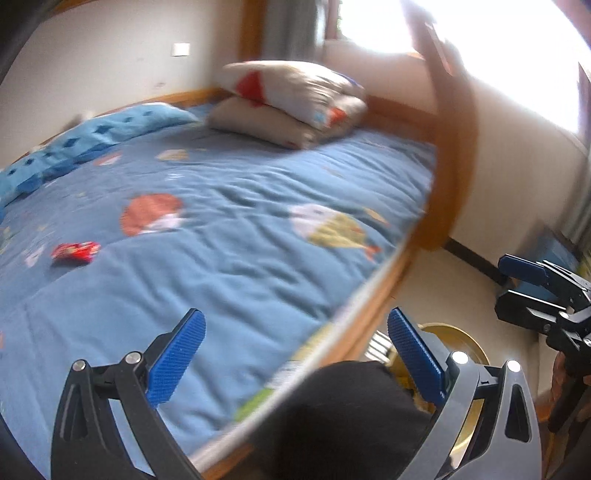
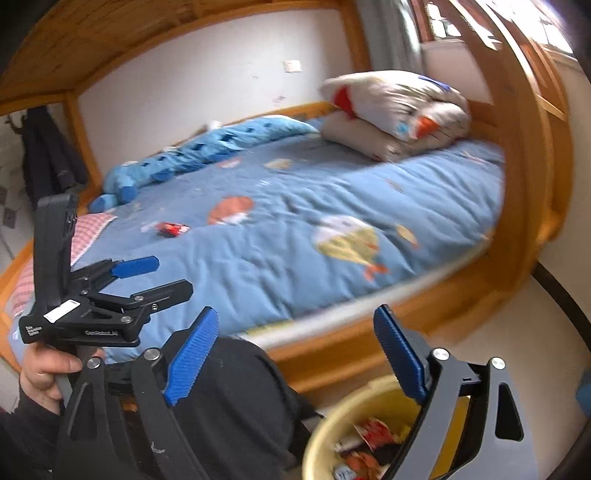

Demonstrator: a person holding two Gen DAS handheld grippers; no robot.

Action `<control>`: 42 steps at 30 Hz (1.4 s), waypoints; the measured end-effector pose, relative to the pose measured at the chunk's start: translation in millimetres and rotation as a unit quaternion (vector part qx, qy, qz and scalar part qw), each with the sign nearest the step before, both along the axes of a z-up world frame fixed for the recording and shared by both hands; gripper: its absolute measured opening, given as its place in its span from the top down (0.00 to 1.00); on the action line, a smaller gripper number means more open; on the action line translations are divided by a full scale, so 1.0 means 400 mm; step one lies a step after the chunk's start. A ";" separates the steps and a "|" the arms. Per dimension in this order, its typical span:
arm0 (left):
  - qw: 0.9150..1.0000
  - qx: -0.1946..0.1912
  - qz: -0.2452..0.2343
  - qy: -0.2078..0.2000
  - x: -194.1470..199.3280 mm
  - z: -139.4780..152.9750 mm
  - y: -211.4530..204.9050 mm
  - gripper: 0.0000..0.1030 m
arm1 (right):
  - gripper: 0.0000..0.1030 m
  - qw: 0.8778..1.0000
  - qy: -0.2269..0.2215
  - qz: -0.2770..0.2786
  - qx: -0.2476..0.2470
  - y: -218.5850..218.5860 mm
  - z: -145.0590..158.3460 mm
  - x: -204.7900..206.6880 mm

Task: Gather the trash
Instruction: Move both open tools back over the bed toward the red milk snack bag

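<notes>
Both my grippers, left (image 1: 295,354) and right (image 2: 295,350), gape empty; yellow bin (image 2: 332,428) below, red wrapper (image 1: 75,252), seemingly, on bed (image 1: 240,229).

Daylight comes from the window (image 1: 373,22) at the top right and is blown out to plain white there. The room is bright, with soft shadows on the bed cover (image 1: 229,229). Both pictures are smeared by motion blur, strongest along the wooden bed frame (image 2: 369,332). The fisheye bends straight edges, and the corners go dark.

Both wrist views overlook the bed (image 1: 240,206) obliquely.
</notes>
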State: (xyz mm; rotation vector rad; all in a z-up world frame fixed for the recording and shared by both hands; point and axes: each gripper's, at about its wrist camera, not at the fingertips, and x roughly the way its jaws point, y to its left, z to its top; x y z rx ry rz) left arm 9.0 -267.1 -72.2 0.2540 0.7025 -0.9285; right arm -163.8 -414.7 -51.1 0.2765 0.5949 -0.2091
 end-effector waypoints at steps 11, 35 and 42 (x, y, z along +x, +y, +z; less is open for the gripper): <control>0.993 -0.031 0.111 -0.021 0.127 0.061 0.232 0.04 | 0.15 0.992 -0.034 0.120 -0.022 0.141 0.045 0.219; 0.971 -0.068 0.228 -0.026 0.437 0.065 0.504 0.04 | 0.08 0.963 -0.022 0.264 -0.042 0.359 0.013 0.725; 0.969 -0.051 0.240 -0.013 0.584 0.008 0.514 0.04 | 0.09 0.957 0.026 0.285 -0.041 0.381 -0.057 0.901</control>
